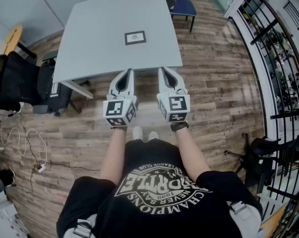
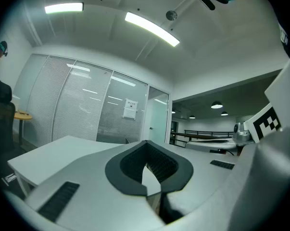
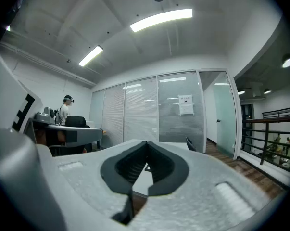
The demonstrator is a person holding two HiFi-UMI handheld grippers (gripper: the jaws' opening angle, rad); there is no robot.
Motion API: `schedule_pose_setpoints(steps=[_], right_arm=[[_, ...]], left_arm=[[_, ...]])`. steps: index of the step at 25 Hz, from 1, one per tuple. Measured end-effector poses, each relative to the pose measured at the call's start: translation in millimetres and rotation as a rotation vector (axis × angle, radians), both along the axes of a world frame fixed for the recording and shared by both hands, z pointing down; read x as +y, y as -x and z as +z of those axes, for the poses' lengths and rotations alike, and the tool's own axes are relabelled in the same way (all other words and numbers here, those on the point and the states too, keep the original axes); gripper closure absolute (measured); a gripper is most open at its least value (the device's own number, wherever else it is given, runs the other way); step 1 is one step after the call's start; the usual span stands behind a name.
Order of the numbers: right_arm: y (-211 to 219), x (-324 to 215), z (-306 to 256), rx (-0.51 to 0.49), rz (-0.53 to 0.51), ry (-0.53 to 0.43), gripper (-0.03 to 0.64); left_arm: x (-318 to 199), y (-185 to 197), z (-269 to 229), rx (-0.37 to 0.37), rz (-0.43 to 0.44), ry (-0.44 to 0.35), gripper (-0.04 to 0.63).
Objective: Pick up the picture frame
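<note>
The picture frame (image 1: 135, 37) is small, with a dark border and a pale print, and lies flat near the middle of the grey table (image 1: 94, 38). My left gripper (image 1: 129, 72) and right gripper (image 1: 164, 71) are held side by side and level at the table's near edge, well short of the frame. Both are shut with nothing between the jaws. In the left gripper view the left gripper (image 2: 145, 144) shows closed dark pads above the tabletop (image 2: 63, 150). The right gripper (image 3: 145, 144) looks the same in the right gripper view.
A blue chair (image 1: 181, 6) stands at the table's far right corner. A black chair with a bag (image 1: 18, 83) sits to the left, with cables (image 1: 28, 140) on the wooden floor. A black railing (image 1: 288, 78) runs along the right. A person (image 3: 65, 110) sits at a distant desk.
</note>
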State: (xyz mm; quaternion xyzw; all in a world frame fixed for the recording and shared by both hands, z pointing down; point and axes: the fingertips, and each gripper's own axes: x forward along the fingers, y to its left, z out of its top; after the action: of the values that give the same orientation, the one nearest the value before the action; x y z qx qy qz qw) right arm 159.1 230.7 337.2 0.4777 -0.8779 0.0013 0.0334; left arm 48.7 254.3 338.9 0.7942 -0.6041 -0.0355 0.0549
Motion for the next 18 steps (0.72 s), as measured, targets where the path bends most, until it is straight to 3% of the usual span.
schedule_pose_setpoints(steps=[10, 18], right_arm=[[-29, -9, 1, -0.055, -0.003, -0.009, 0.620], [-29, -39, 22, -0.059, 0.001, 0.008, 0.620]], left_arm=[[-7, -30, 13, 0.023, 0.002, 0.022, 0.591], [-38, -21, 30, 0.057, -0.001, 0.040, 0.591]])
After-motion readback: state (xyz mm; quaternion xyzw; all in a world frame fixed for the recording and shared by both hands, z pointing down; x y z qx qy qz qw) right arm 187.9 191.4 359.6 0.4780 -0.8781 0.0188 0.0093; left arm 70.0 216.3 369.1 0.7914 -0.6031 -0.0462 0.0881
